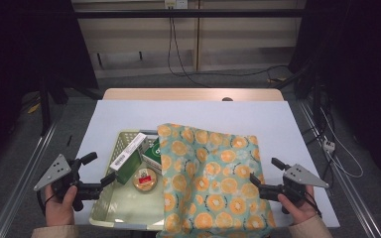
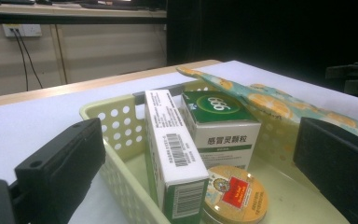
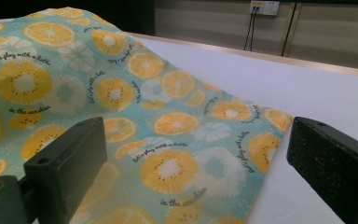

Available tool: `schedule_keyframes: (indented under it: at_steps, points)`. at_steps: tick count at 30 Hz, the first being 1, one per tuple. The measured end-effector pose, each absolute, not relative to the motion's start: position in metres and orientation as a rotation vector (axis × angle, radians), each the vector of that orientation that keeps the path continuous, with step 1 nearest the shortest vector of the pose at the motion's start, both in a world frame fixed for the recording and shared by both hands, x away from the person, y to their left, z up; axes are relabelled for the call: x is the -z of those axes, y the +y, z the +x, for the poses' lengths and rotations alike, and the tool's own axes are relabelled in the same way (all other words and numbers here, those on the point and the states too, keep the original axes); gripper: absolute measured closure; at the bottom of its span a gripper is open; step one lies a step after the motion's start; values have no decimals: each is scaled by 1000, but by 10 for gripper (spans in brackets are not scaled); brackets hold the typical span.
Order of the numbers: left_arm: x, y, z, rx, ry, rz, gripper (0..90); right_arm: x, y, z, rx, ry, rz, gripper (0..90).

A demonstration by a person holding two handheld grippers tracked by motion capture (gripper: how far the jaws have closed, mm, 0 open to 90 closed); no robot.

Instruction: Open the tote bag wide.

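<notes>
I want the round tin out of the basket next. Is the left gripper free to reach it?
Probably yes. The left gripper is open at the basket wall; the round tin lies uncovered by the cloth, though a white-and-green box stands right beside it.

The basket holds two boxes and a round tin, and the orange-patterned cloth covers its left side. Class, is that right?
One detail is wrong: the cloth covers the basket's right side, not its left. The high view shows this, with the left side open. The two boxes and the round tin are there as stated.
</notes>
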State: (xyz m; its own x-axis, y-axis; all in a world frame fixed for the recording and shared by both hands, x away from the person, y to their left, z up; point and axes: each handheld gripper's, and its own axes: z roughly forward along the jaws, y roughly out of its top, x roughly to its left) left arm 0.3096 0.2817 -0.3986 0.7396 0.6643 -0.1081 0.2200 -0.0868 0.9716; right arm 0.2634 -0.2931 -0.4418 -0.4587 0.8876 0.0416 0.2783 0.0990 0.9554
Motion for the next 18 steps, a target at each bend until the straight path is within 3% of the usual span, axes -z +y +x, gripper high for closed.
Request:
schedule_keyframes:
  at_steps: [18]
  points:
    - [403, 277, 307, -442, 703, 1709, 17, 436, -291, 277, -1361, 1862, 1127, 33]
